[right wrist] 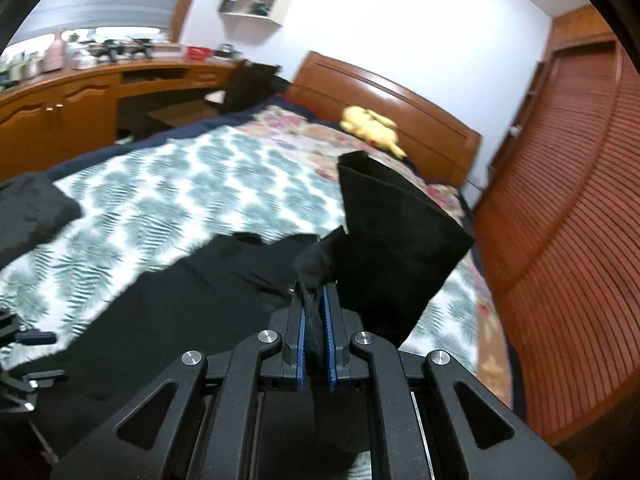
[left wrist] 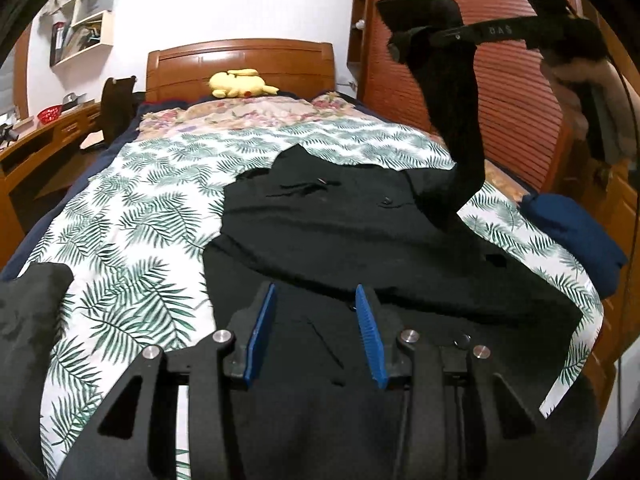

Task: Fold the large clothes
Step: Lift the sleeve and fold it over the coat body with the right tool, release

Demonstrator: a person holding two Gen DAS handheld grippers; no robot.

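Black coat [left wrist: 360, 236] is lying spread across the leaf-print bedspread [left wrist: 132, 208], filling the centre and lower right of the left wrist view, buttons facing up. One sleeve [left wrist: 452, 112] is getting lifted clear of the bed, rising toward the upper right of that frame, where the right gripper [left wrist: 404, 42] is pinching it near the cuff. In the right wrist view you can see it properly: the blue pads [right wrist: 326, 320] are sitting narrow, with a bunch of black fabric squeezed between them, and the cuff end [right wrist: 384, 232] is flaring out past the fingertips.

The left gripper [left wrist: 316, 332] is hovering low over the coat body at the bottom centre of its own frame, fingers partly apart, nothing between them. Can't tell if it's actually touching the cloth.

My read: this is the sleeve-fold step, so the arm is getting carried in over the torso. Next move probably calls for swinging that sleeve toward the left side of the frame and laying it flat across the chest without dragging the shoulder along. The free gripper could be pinning the body while that's happening.

Also around: a yellow plush [left wrist: 240, 82] by the headboard [left wrist: 240, 60], and a blue bundle [left wrist: 572, 232] at the right edge.
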